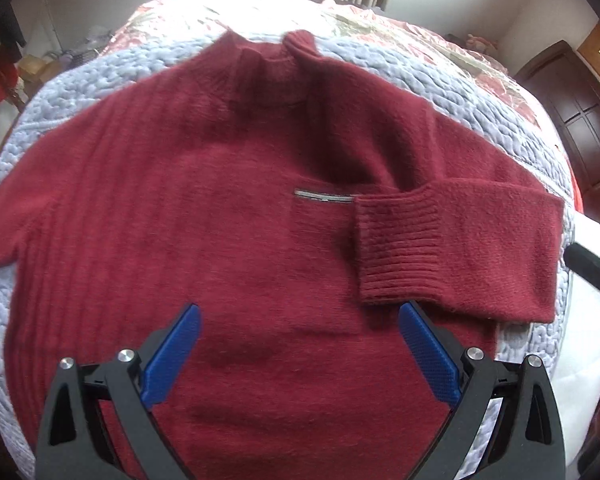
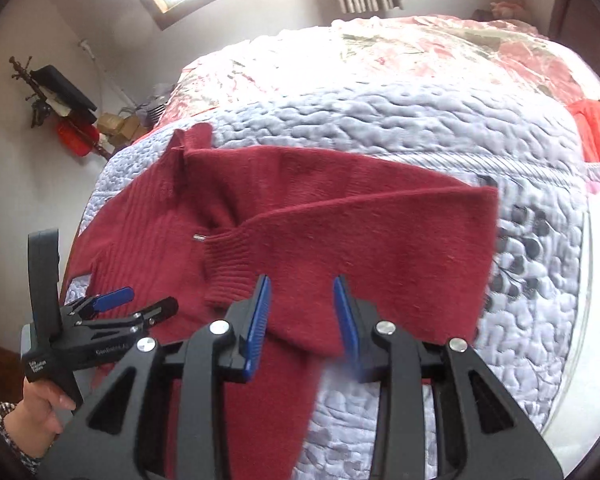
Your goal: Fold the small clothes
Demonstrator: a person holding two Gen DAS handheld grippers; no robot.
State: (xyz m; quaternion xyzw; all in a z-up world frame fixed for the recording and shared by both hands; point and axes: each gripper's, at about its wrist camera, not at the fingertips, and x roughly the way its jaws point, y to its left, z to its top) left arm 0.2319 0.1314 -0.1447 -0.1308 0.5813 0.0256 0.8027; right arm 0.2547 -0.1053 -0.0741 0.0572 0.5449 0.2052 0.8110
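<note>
Dark red knitted sweater (image 1: 228, 208) lies mid-frame on the pale quilted bedspread (image 1: 440, 76), right sleeve (image 1: 460, 248) folded inward; left gripper (image 1: 300, 344) gapes wide, right gripper (image 2: 302, 320) parted, both empty, likely lining up the next fold.

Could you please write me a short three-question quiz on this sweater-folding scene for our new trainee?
1. True or false: the left gripper is clamped on the sweater.
2. Which sleeve is folded across the chest: A, the one ending in the ribbed cuff, or B, the other one?
3. What does the sweater lie on?

Key: 1 false, its fingers are spread apart, holding nothing. 2 A. 3 A pale quilted blanket on a bed.
</note>
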